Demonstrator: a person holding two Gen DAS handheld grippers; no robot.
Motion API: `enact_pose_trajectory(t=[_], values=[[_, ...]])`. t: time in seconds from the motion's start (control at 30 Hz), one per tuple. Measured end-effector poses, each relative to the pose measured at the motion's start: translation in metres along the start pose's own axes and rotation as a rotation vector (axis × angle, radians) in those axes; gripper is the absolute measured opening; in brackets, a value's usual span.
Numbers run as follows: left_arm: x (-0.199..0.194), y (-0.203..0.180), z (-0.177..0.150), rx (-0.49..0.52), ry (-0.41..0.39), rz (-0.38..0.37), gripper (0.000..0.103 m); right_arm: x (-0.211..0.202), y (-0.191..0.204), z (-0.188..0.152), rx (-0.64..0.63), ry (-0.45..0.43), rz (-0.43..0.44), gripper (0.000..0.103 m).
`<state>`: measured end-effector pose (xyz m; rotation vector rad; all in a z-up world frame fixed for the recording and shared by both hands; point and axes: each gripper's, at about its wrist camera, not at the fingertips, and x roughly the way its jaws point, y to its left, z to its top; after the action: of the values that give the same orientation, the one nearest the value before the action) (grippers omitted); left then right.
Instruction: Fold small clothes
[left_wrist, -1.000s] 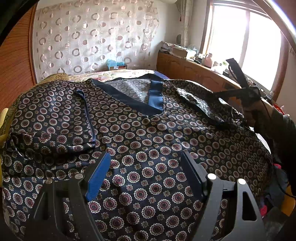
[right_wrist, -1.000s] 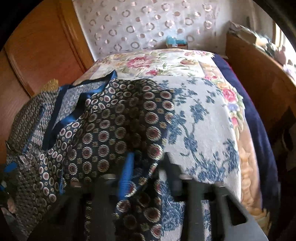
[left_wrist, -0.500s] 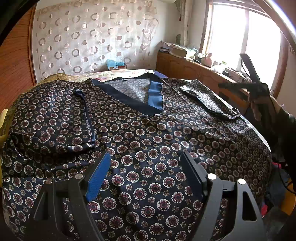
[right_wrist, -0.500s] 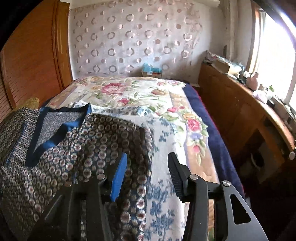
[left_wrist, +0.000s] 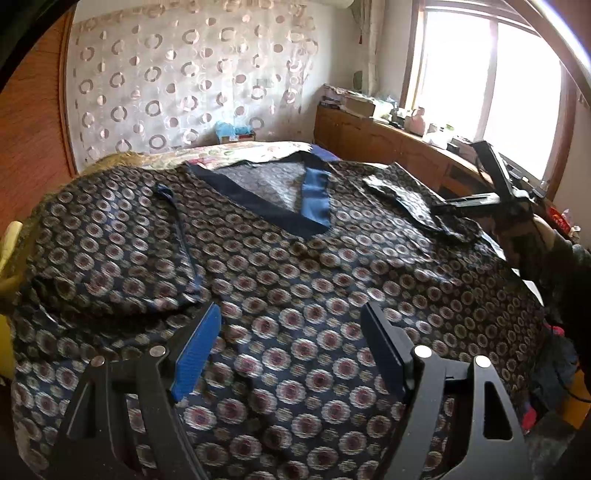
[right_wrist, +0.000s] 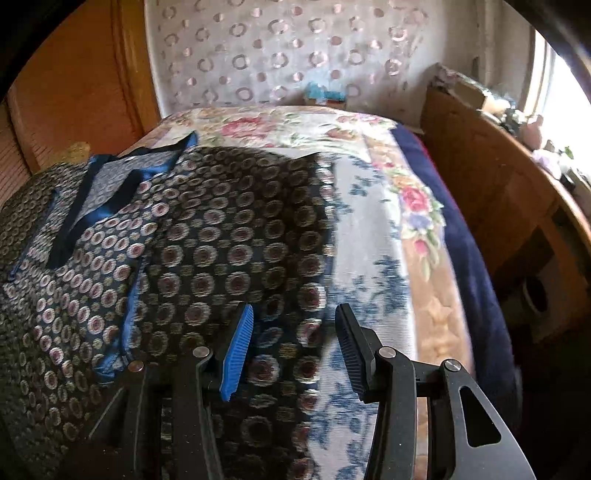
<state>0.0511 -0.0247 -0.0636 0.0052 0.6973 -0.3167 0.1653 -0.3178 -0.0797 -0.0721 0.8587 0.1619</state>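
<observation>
Bright window (left_wrist: 491, 85) above wooden cabinets (left_wrist: 369, 136); circle-patterned curtain (left_wrist: 184, 81) behind.

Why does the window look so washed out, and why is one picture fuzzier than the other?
Left wrist view: the window is blown out white by daylight, leaving no detail outside; the fisheye lens bends its frame and darkens the corners. Right wrist view: the patterned garment and the floral bedspread are smeared by motion blur, while the right gripper stays sharp.

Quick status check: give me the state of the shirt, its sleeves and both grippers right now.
Shirt: spread flat on bed, neckline far.
Left-side sleeve: folded over the body.
Right-side sleeve: folded over the body.
Left gripper: open, empty.
Right gripper: just opened, empty, over the shirt's edge.
</observation>
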Motion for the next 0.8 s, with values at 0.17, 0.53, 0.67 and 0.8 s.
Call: enact_pose_trajectory(t=[0.17,0.53,0.67,0.8], values=[[-0.014,0.027,0.018,0.000,-0.040,0.059,0.079,-0.003,0.013,-0.004,-0.088,-0.004,0.033,0.048],[-0.015,0.123,0.062,-0.050,-0.072,0.213,0.061,0.006,-0.016,0.019,0.023,-0.036,-0.023,0.048],[-0.002,0.151,0.070,-0.085,-0.044,0.241,0.052,0.020,-0.027,0.029,0.056,-0.026,-0.023,0.048],[0.009,0.175,0.075,-0.120,-0.014,0.273,0.052,0.034,-0.034,0.042,0.090,-0.019,-0.019,0.048]])
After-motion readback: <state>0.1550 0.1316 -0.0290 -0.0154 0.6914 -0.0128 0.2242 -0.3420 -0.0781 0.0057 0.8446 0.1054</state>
